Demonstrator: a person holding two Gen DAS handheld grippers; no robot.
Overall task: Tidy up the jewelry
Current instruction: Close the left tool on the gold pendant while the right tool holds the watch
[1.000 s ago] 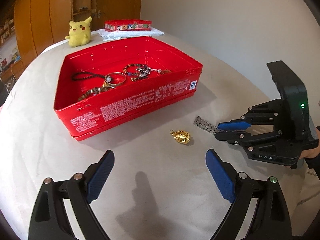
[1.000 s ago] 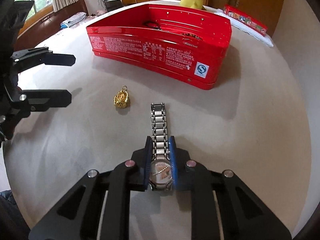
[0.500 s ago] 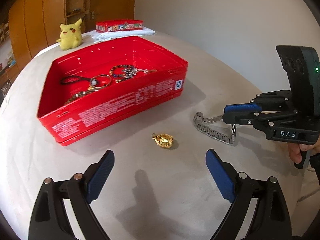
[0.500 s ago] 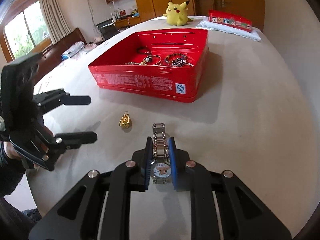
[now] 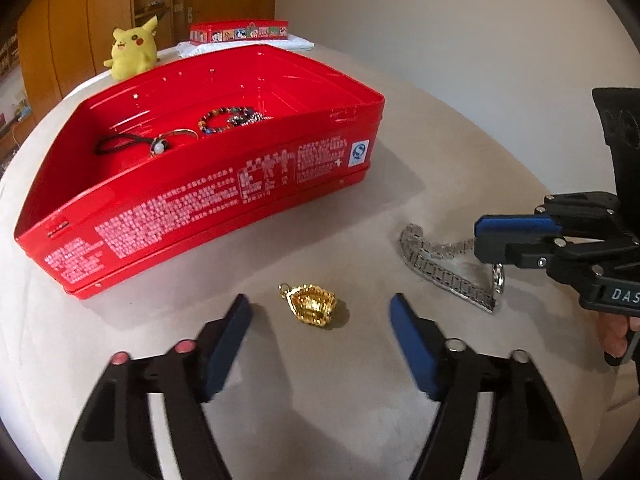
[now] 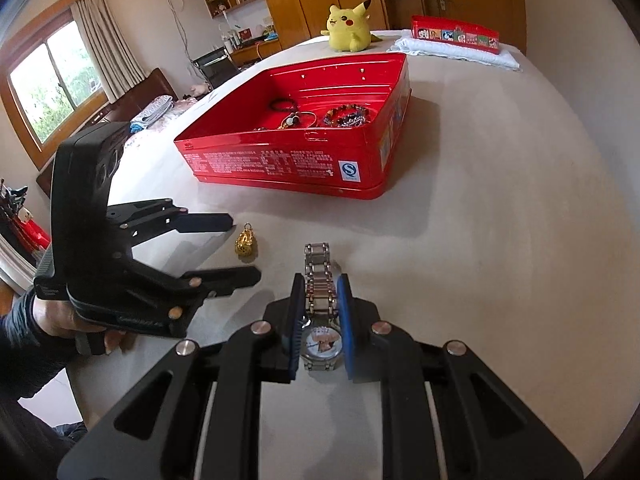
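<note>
Right gripper (image 6: 319, 322) clamped tight on a silver watch (image 6: 321, 342), pads pinching it at the sides with the dial facing up between them. Metal band (image 5: 444, 266) trailed out past the fingertips, lifted in part, far end touching the beige table (image 5: 400, 400). Left gripper (image 5: 320, 342) spread wide and gripping nothing, hovering low with a little gold pendant (image 5: 314, 309) sitting on the table just ahead, roughly in line with the gap. Pads not touching it, far as visible. Further back, open red tin (image 5: 224, 196) already holding a beaded bracelet (image 5: 224, 118), a thin bangle (image 5: 176, 136) and a black cord (image 5: 116, 144). Way at the back edge, yellow Pikachu plush (image 6: 349, 28) next to a smaller red tin (image 6: 456, 34) resting on a folded white cloth (image 6: 456, 51).
</note>
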